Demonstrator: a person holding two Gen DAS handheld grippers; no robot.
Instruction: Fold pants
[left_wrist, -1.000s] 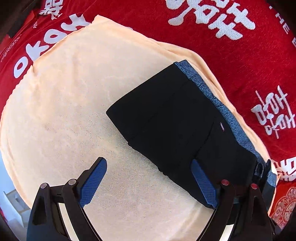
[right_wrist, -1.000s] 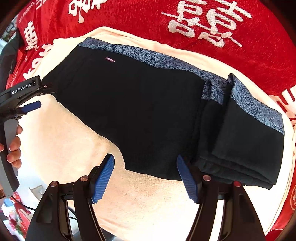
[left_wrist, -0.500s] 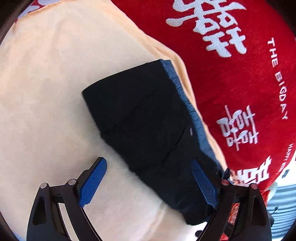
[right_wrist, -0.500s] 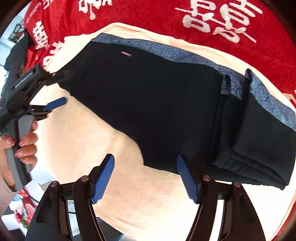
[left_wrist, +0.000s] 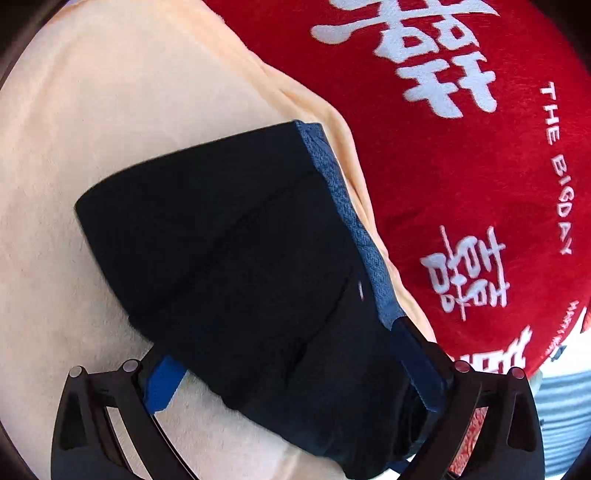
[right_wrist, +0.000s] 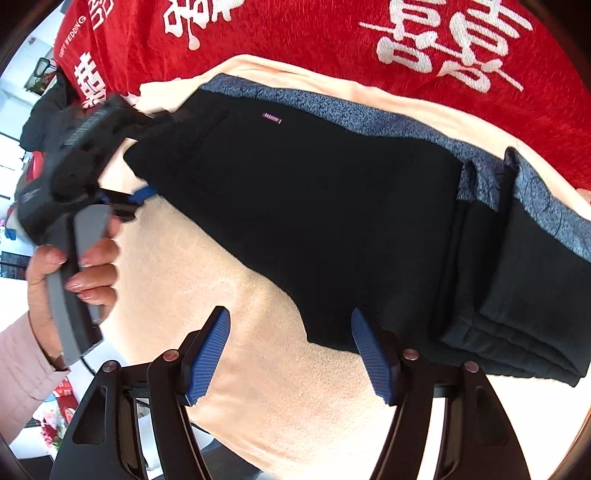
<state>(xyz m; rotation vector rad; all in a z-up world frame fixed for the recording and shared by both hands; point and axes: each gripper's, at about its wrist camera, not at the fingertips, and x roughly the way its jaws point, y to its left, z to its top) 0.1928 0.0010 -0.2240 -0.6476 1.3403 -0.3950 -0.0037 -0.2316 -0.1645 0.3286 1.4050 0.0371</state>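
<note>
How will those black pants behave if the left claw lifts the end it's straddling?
Probably floppy: the black pants lie limp on the cream towel. The folded stack at the far end looks thick, so it may anchor or slide apart. The left claw, open, spans bulky fabric.

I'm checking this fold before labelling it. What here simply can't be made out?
- Left wrist view: the pants cover the left gripper fingertips; contact unclear.
- Right wrist view: the left gripper is motion-blurred.
- Right wrist view: the right gripper and the frame edge hide the pants' near edge.
</note>
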